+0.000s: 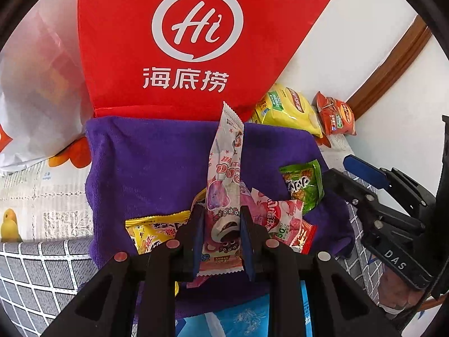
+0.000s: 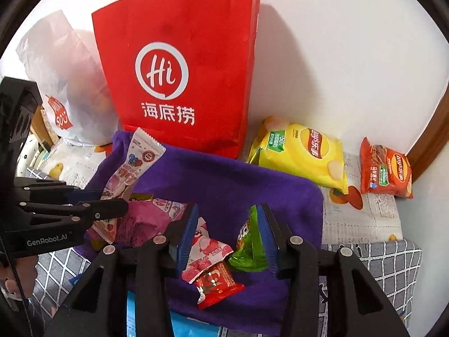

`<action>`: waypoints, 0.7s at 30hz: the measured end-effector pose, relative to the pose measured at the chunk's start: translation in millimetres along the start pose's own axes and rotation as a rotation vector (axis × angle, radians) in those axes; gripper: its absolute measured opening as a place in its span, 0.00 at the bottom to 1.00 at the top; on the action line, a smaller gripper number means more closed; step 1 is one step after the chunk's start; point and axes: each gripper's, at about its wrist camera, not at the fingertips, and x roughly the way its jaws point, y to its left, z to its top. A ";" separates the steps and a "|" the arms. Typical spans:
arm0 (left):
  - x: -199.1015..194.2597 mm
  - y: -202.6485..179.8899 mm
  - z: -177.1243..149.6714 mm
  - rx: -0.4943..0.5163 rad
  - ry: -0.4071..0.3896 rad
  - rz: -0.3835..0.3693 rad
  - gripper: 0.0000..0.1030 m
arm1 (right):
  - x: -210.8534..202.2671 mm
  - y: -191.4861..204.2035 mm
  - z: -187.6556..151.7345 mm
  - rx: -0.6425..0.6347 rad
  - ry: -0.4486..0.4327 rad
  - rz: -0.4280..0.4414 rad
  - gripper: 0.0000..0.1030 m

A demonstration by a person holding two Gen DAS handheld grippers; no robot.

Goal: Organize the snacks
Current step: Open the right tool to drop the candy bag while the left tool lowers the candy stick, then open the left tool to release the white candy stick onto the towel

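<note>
Home setting, likely a living space: grey checked fabric surface [image 2: 393,264], newspaper sheets [image 2: 362,213] spread on it, white wall [image 2: 336,56] with brown wooden trim [image 1: 393,64].

Purple towel [image 2: 224,185]; red bag [image 2: 179,64], white logo; yellow chip packet [image 2: 303,151].

Grey grid-check surface [image 2: 393,264], newspaper-print sheet [image 2: 362,219] over it. On sheet: purple towel [image 2: 224,185], red bag [image 2: 179,64], 2 crisp packets [image 2: 303,151].
</note>
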 end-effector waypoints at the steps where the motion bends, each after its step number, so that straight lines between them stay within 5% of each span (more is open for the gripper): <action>1: -0.3 0.3 0.0 0.000 0.001 0.000 0.22 | -1.7 -0.4 0.2 0.004 -0.004 0.000 0.43; 10: -5.3 -1.7 -0.7 0.013 -0.008 -0.004 0.24 | -12.4 0.7 1.7 0.014 -0.030 0.022 0.46; 14: -8.6 -4.5 -0.2 0.022 -0.013 0.005 0.44 | -15.4 3.3 2.9 0.036 -0.032 0.067 0.50; 21: -17.0 -7.0 0.4 0.037 -0.042 0.021 0.50 | -25.3 8.7 4.1 0.023 -0.063 0.066 0.54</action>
